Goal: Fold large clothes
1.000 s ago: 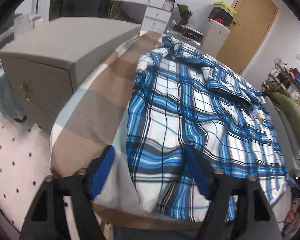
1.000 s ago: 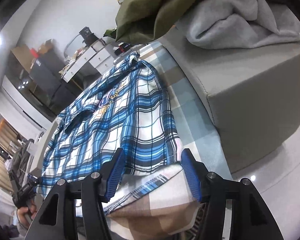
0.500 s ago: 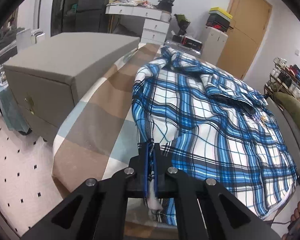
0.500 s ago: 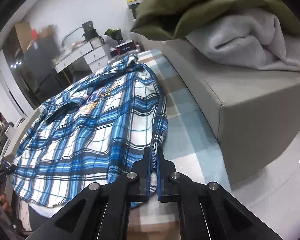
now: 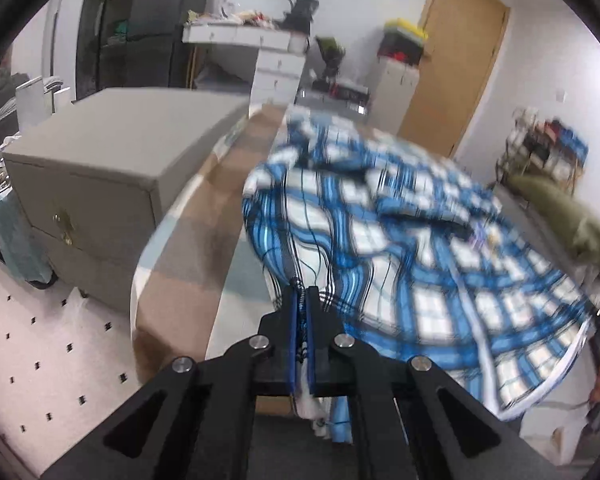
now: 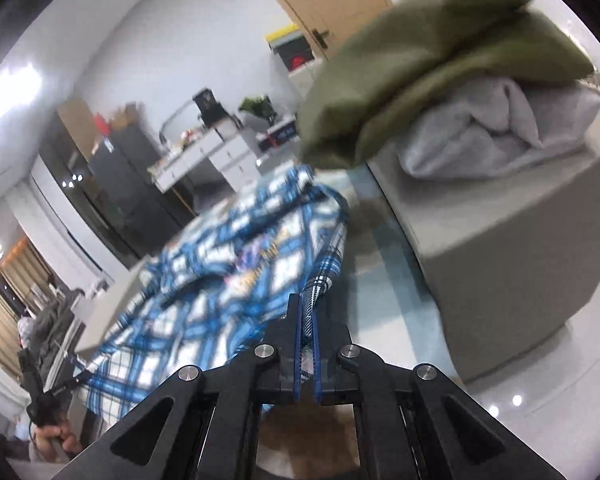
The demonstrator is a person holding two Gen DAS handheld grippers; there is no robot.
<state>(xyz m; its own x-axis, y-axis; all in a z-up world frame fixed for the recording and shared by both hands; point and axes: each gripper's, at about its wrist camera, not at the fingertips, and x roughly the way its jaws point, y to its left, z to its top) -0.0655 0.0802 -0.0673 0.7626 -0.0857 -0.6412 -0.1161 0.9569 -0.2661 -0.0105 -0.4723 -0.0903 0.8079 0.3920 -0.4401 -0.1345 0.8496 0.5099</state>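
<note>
Both hand-held grippers point(image 5: 301, 300) point(image 6: 307, 312) clamping plaid shirt point(image 5: 400, 240) hem

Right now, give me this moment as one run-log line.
left gripper: shut on plaid shirt hem | right gripper: shut on hem | shirt lifting off bed

Right gripper point(image 6: 307, 316) fingers clamp the blue plaid shirt's point(image 6: 220, 280) hem.

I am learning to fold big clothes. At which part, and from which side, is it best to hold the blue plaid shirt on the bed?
Grip the plaid shirt at its two near hem corners, coming from the foot of the bed. It lies flat with the collar far away. The left gripper and right gripper are each shut on one corner.
</note>
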